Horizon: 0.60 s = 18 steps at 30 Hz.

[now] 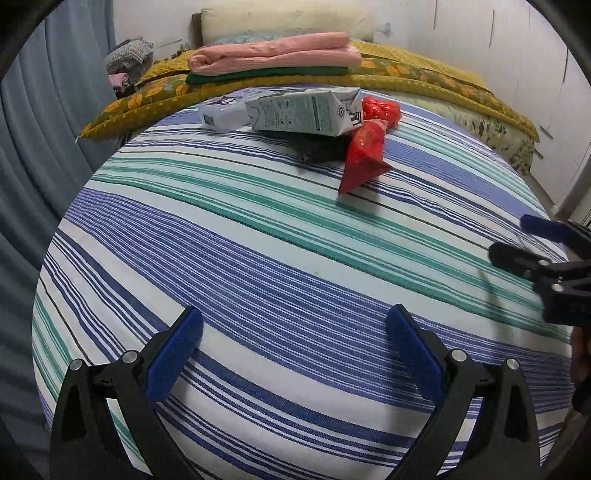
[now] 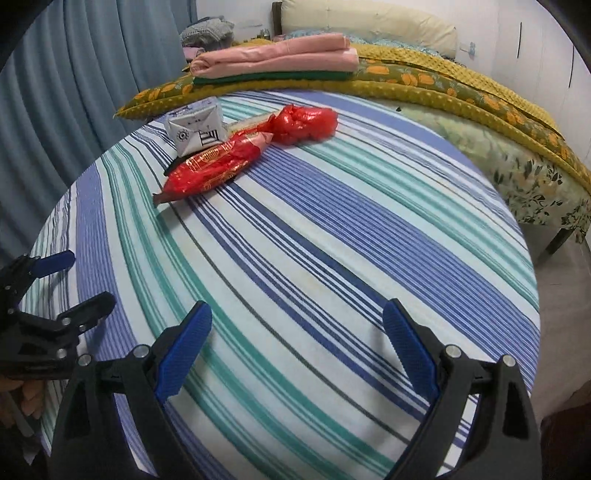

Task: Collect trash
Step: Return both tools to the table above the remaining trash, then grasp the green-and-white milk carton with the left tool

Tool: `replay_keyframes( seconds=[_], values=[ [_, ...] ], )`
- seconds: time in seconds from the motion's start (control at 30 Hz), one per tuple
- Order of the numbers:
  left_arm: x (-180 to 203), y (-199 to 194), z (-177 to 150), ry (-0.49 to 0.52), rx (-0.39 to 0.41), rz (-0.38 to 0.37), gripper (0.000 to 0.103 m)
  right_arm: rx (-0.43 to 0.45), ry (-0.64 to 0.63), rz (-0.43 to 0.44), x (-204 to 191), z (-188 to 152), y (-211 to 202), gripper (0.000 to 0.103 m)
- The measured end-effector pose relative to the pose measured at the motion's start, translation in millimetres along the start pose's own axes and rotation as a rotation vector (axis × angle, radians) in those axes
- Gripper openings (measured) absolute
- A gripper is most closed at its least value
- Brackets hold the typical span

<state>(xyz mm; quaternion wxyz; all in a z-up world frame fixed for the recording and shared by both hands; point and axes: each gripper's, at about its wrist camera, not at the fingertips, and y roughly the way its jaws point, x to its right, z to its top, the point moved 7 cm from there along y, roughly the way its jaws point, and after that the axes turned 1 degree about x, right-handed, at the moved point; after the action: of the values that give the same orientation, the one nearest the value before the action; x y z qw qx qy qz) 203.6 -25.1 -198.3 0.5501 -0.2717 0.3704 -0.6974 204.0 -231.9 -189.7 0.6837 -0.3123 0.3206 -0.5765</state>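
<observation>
A small pile of trash lies at the far side of the striped round tablecloth. It holds a grey-green drink carton on its side, a white-and-blue carton behind it, a red snack wrapper, a crumpled red plastic bag and something black under the carton. The right wrist view shows the carton, wrapper and bag too. My left gripper is open and empty, well short of the pile. My right gripper is also open and empty, beside the left gripper.
Behind the table is a bed with a yellow quilt, a folded pink blanket on a green cloth, and a cream pillow. Blue curtains hang on the left. White cupboard doors and bare floor are on the right.
</observation>
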Motion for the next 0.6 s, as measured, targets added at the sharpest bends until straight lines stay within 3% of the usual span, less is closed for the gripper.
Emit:
replay_keyframes(
  seconds=[0.23, 0.33, 0.53, 0.6],
  values=[
    [1, 1, 3, 0.011, 0.002, 0.002, 0.099, -0.007, -0.02, -0.022, -2, -4, 11, 0.097],
    [2, -3, 22, 0.032, 0.04, 0.017, 0.099, -0.01, -0.018, -0.022, -2, -4, 12, 0.098],
    [5, -8, 126, -0.034, 0.117, -0.062, 0.099, -0.01, -0.018, -0.023, -1, -4, 13, 0.098],
    [8, 11, 162, -0.029, 0.09, -0.041, 0.099, -0.01, -0.019, -0.022, -1, -4, 13, 0.098]
  ],
)
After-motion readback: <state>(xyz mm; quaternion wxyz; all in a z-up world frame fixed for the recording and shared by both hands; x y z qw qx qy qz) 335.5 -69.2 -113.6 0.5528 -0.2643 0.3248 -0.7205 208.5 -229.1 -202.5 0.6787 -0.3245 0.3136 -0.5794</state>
